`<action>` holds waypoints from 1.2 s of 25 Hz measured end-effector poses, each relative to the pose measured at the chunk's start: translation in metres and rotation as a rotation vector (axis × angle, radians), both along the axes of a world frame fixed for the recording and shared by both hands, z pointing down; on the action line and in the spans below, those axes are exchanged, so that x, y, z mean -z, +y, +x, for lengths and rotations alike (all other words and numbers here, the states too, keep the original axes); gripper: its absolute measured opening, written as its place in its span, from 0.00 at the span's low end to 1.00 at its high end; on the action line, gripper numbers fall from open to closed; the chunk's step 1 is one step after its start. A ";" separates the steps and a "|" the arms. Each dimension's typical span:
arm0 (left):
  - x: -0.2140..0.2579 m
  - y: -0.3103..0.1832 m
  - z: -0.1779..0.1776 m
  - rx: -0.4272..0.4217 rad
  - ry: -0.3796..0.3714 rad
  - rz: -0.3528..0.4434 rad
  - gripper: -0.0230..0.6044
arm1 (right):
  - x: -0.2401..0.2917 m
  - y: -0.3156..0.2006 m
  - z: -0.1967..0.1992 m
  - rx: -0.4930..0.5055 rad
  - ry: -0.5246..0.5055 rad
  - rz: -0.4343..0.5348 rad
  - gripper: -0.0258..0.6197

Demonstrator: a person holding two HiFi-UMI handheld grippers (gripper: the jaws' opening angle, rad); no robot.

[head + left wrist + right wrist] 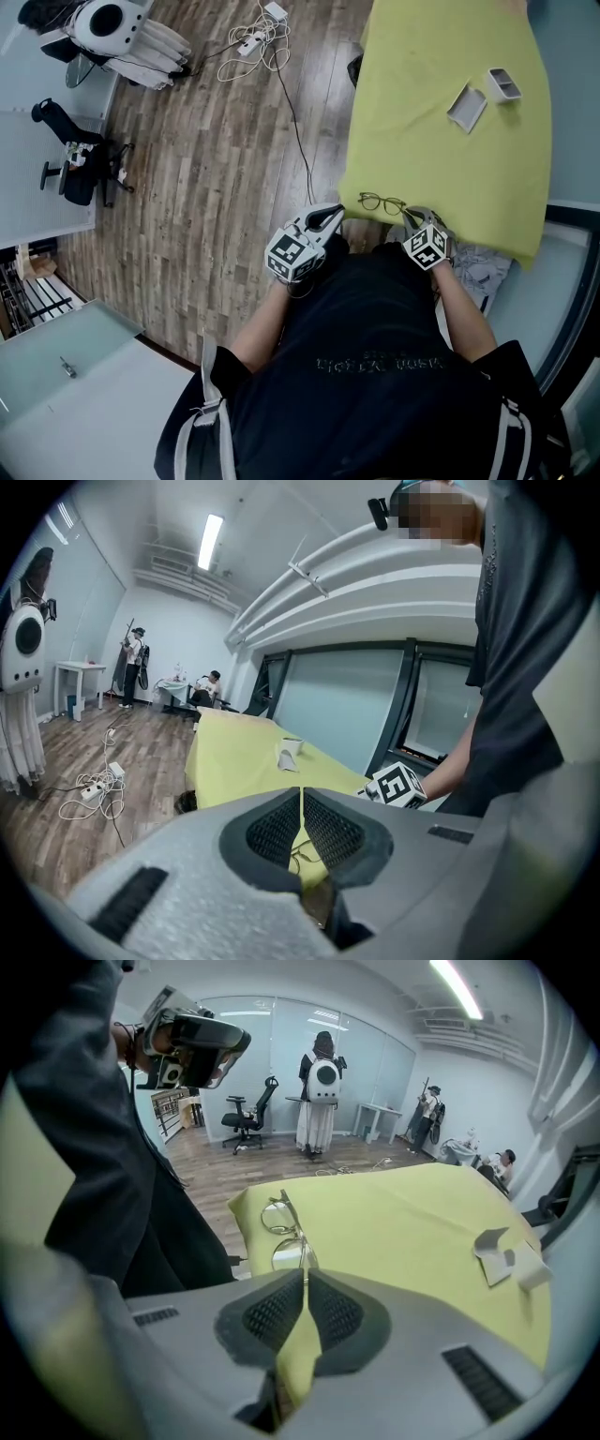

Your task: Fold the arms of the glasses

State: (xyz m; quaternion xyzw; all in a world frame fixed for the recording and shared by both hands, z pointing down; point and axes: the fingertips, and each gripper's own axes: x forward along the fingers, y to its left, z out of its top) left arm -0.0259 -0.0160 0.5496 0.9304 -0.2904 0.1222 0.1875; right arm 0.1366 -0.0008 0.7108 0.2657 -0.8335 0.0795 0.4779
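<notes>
Thin-rimmed glasses [382,202] lie on the yellow-green cloth [441,159] close to the table's near edge. In the right gripper view the glasses [285,1235] sit just beyond my jaws, lenses side by side, with one arm running back toward me. My left gripper [330,217] hovers off the cloth's near left corner, jaws shut and empty. My right gripper [418,217] is at the near edge just right of the glasses, also shut on nothing. The left gripper view shows its shut tips [301,793] and the right gripper's marker cube [396,785].
A grey-white glasses case lies in two parts [467,106] [503,84] at the far right of the cloth. Left of the table is wooden floor with a power strip and cables [251,42], an office chair [84,164] and a white machine [117,28]. People stand far back in the room.
</notes>
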 end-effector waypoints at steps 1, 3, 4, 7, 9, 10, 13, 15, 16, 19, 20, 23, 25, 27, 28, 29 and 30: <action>0.000 0.000 0.001 -0.003 0.001 0.000 0.08 | 0.002 0.001 0.000 0.000 -0.002 -0.001 0.09; 0.000 -0.001 0.001 -0.009 0.003 0.002 0.08 | 0.007 0.002 0.000 -0.006 -0.019 -0.008 0.09; 0.001 -0.001 0.002 -0.011 0.003 0.004 0.08 | 0.011 0.003 0.000 -0.012 -0.034 -0.008 0.09; 0.003 -0.004 0.002 -0.016 0.005 0.012 0.08 | 0.029 0.001 -0.003 -0.037 -0.095 0.007 0.09; 0.004 -0.005 0.002 -0.019 0.007 0.015 0.08 | 0.044 0.000 -0.006 -0.055 -0.142 0.023 0.09; 0.005 -0.005 0.002 -0.021 0.009 0.016 0.08 | 0.051 -0.001 -0.008 -0.064 -0.158 0.031 0.09; 0.003 -0.005 0.004 -0.027 0.012 0.015 0.08 | 0.066 -0.002 -0.010 -0.081 -0.174 0.048 0.09; 0.003 -0.004 0.006 -0.032 0.016 0.011 0.08 | 0.074 -0.001 -0.012 -0.095 -0.198 0.051 0.09; 0.003 -0.003 0.006 -0.035 0.019 0.011 0.08 | 0.078 -0.001 -0.012 -0.103 -0.214 0.053 0.09; 0.005 -0.004 0.008 -0.043 0.020 0.019 0.08 | 0.094 -0.001 -0.015 -0.112 -0.257 0.073 0.09; 0.005 -0.004 0.008 -0.045 0.022 0.021 0.08 | 0.099 -0.001 -0.016 -0.112 -0.272 0.082 0.09; 0.003 -0.005 0.009 -0.049 0.030 0.020 0.08 | 0.115 0.001 -0.021 -0.129 -0.330 0.089 0.09; 0.003 -0.004 0.009 -0.054 0.034 0.017 0.08 | 0.124 0.002 -0.025 -0.134 -0.356 0.100 0.09; 0.002 -0.004 0.010 -0.063 0.033 0.019 0.08 | 0.132 0.001 -0.027 -0.139 -0.377 0.110 0.09; 0.003 -0.005 0.010 -0.066 0.032 0.021 0.08 | 0.135 0.000 -0.029 -0.141 -0.389 0.115 0.09; 0.004 -0.005 0.010 -0.067 0.032 0.023 0.08 | 0.139 0.000 -0.030 -0.142 -0.401 0.121 0.09; 0.005 -0.005 0.010 -0.068 0.034 0.025 0.08 | 0.144 0.001 -0.032 -0.143 -0.412 0.127 0.09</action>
